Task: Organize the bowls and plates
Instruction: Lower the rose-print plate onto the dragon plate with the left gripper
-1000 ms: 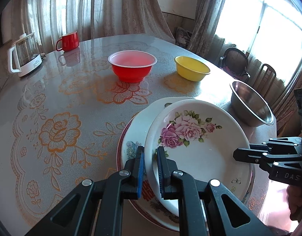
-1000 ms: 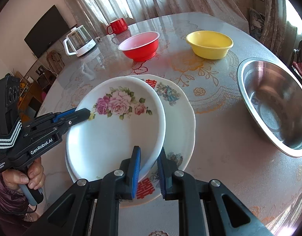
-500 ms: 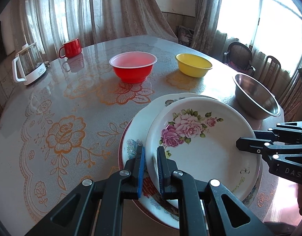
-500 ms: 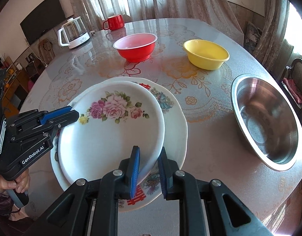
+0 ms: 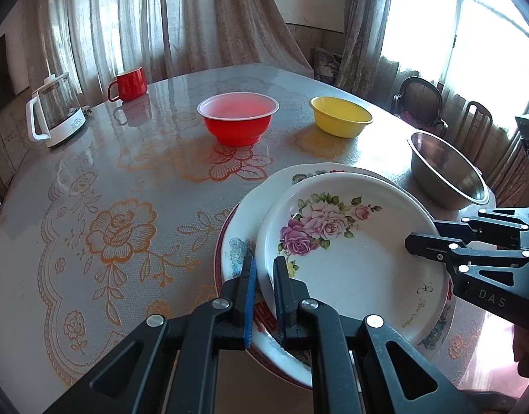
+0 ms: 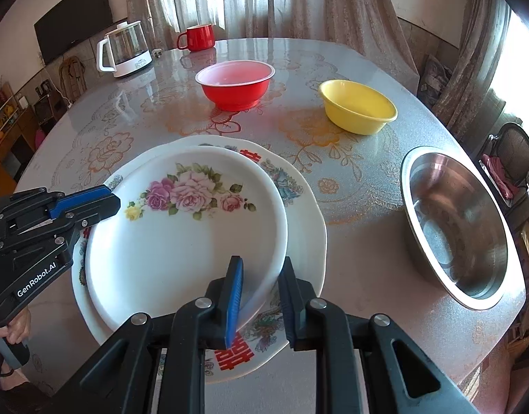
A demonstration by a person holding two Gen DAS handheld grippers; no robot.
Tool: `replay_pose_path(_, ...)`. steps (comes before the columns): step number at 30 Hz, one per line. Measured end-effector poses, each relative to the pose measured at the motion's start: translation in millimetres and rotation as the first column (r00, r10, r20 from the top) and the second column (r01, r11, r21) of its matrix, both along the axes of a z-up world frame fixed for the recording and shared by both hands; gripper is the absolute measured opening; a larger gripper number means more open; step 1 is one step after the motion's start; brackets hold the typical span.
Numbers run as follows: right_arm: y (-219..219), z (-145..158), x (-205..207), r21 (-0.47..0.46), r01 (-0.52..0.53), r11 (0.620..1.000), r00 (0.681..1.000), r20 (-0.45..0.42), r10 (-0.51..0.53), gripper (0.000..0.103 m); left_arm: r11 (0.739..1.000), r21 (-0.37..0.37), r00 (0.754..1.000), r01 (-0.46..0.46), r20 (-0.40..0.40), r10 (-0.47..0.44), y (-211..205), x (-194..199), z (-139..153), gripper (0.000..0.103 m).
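Steel bowl (image 6: 457,227) sits beside rose plate (image 6: 181,241); left jaws clamp it, right jaws loosened.

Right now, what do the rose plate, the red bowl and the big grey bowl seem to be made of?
Rose plate: probably glazed ceramic; glossy white with a printed flower pattern.
Red bowl: likely plastic; thin pale rim, light seems to show through the wall.
Grey bowl: metal, apparently stainless steel; brushed, mirror-like inside.
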State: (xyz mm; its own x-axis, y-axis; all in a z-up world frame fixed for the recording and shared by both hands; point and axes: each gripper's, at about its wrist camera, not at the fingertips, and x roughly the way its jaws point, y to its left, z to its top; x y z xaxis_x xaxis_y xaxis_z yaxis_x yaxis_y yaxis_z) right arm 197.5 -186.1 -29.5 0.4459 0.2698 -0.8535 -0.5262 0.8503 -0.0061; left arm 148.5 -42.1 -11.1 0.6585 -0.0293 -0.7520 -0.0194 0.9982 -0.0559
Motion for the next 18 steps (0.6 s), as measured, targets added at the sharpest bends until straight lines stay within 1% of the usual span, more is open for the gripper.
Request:
replay_pose_path(6, 2.4, -0.9, -1.0, -0.011, 0.031, 0.999, 0.999, 0.014, -0.03, 0.02, 1.0, 0.001, 1.0, 0.006, -0.001, -0.006, 0.4, -3.8, -0.6, 0.011)
replay_pose_path(8, 3.0, -1.2, -1.3, -0.011, 0.039, 0.999, 0.999, 0.015, -0.039, 0.021, 1.0, -0.01, 1.0, 0.001, 0.0, -0.001, 1.6, -5.2, 0.2, 0.011)
replay_pose_path(10, 3.6, -1.2, -2.4, -0.011, 0.046, 0.999, 0.999, 0.017, -0.045, 0.021, 1.0, -0.011, 1.0, -0.003, 0.005, 0.003, 2.8, -7.2, 1.2, 0.014)
replay_pose_path(14, 3.0, -1.5, -2.6, 0.008, 0.075, 0.997, 0.997, 0.015, -0.075, 0.022, 1.0, -0.002, 1.0, -0.001, 0.012, 0.001, 1.4, -10.3, 3.2, 0.014)
replay_pose_path(18, 1.1, -0.9, -3.1, 0.029, 0.094, 0.995, 0.996, 0.007, -0.094, 0.022, 1.0, -0.025, 1.0, 0.006, 0.024, -0.005, 4.4, -18.3, 5.1, 0.014)
